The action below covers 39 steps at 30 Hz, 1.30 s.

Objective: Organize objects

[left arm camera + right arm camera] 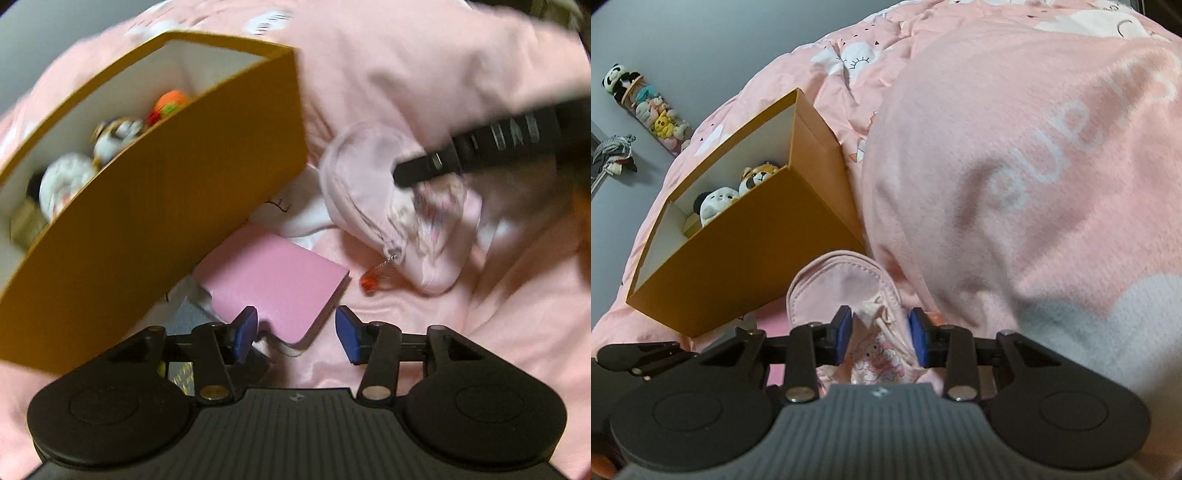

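The right gripper [881,334] fingers straddle the soft, quilted pink pouch [849,291] on the bed [849,85], beside the rigid orange cardboard box [746,251]; the left gripper [295,332] fingers gape wide, empty.

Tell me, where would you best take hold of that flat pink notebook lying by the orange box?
Probably by the free corner of the pink notebook nearest the left gripper, coming in low from that side. It lies flat on the soft bedcover, so one finger could slip under the edge. Its far end tucks beside the orange box, which blocks that side.
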Available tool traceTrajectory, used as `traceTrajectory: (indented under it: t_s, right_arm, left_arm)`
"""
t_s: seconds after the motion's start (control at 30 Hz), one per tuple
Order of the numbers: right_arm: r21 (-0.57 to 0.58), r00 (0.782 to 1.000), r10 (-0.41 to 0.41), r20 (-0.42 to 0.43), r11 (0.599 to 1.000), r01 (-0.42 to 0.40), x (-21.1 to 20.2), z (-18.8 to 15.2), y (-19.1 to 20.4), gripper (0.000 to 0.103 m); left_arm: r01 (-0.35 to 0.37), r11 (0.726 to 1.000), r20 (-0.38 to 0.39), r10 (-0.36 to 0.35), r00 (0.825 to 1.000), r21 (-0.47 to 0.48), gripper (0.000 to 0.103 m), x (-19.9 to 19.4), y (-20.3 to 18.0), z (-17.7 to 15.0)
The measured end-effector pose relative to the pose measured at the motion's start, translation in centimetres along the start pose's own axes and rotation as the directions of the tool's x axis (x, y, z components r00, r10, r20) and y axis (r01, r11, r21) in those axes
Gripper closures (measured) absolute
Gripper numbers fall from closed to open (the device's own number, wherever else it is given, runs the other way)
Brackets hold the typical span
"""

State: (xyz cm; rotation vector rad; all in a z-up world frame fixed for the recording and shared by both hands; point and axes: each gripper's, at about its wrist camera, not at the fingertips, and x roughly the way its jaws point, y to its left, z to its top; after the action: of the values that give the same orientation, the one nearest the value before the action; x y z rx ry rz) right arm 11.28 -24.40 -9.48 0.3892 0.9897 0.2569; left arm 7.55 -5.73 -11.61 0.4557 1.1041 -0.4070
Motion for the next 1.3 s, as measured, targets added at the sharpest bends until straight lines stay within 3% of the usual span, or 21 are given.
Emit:
traceTrajectory:
  t_s: [0.13,0.17,0.2,0.37,0.53,0.6,0.73,0.83,0.9,1.0,1.13,1.17,1.23,1.3]
  right_arm:
    - [0.025,1.0,0.015,-0.002,1.0,-0.015,-0.5,-0.1,-1.2,0.067]
    - [0.028,1.0,0.017,-0.001,0.999,-0.017,-0.5,0.0,-1.3,0.067]
    - [0.029,1.0,0.018,-0.001,0.999,-0.018,-0.5,0.0,-1.4,0.067]
    - [0.041,1.0,0.02,0.002,0.999,-0.02,-1.2,-0.3,-1.8,0.067]
    - [0.041,1.0,0.003,0.014,0.999,-0.004,-2.4,-0.3,-1.6,0.067]
    - [0.046,1.0,-0.003,0.018,0.999,0.002,-2.8,-0.2,-1.7,0.067]
    - [0.047,1.0,-0.022,0.01,0.999,0.022,-2.6,-0.1,-1.8,0.067]
    - [0.045,0.999,-0.037,0.003,0.998,0.036,-2.3,-0.3,-2.1,0.067]
    - [0.058,0.999,-0.037,0.004,0.998,0.036,-2.1,-0.3,-2.4,0.067]
    - [0.064,0.999,-0.046,0.008,0.997,0.046,-2.0,-0.3,-2.5,0.067]
    - [0.057,0.998,-0.054,0.01,0.997,0.053,-1.8,-0.3,-2.5,0.067]
    - [0.055,0.998,-0.055,0.01,0.997,0.055,-1.8,-0.3,-2.5,0.067]
    - [0.049,0.998,-0.057,0.011,0.997,0.057,-1.8,-0.4,-2.5,0.067]
    - [0.041,0.998,-0.058,0.013,0.997,0.058,-1.7,-0.4,-2.4,0.067]
  left_arm:
    - [-0.095,0.983,-0.005,0.097,0.995,0.154,0.049,1.8,-2.5,-0.3]
    - [-0.117,0.978,0.014,0.116,0.993,0.172,0.06,2.0,-2.8,-0.5]
    - [-0.133,0.975,0.032,0.129,0.991,0.181,0.064,2.0,-3.0,-0.6]
    - [-0.124,0.976,0.084,0.11,0.99,0.179,0.088,0.7,-3.2,-0.9]
    - [-0.014,0.991,0.142,-0.004,0.99,0.13,0.094,-1.8,-2.4,-1.3]
    - [0.048,0.989,0.156,-0.07,0.985,0.142,0.094,-2.6,-2.5,-1.7]
    - [0.124,0.982,0.11,-0.14,0.984,0.139,0.088,-1.9,-2.7,-1.8]
    - [0.194,0.979,0.12,-0.2,0.972,0.063,0.08,-2.2,-1.6,-2.2]
    - [0.211,0.978,0.162,-0.208,0.965,0.0,0.058,-2.9,-0.4,-2.1]
    - [0.209,0.968,0.169,-0.185,0.968,-0.14,0.053,-3.0,1.5,-1.6]
    - [0.177,0.917,0.027,-0.179,0.983,-0.357,0.05,-1.1,4.2,-0.5]
    - [0.19,0.892,-0.001,-0.209,0.978,-0.41,0.049,-0.6,4.7,-0.6]
    - [0.25,0.815,-0.037,-0.314,0.949,-0.523,0.045,0.6,6.1,-0.4]
    - [0.252,0.748,-0.075,-0.373,0.925,-0.614,0.045,1.7,7.0,-0.3]
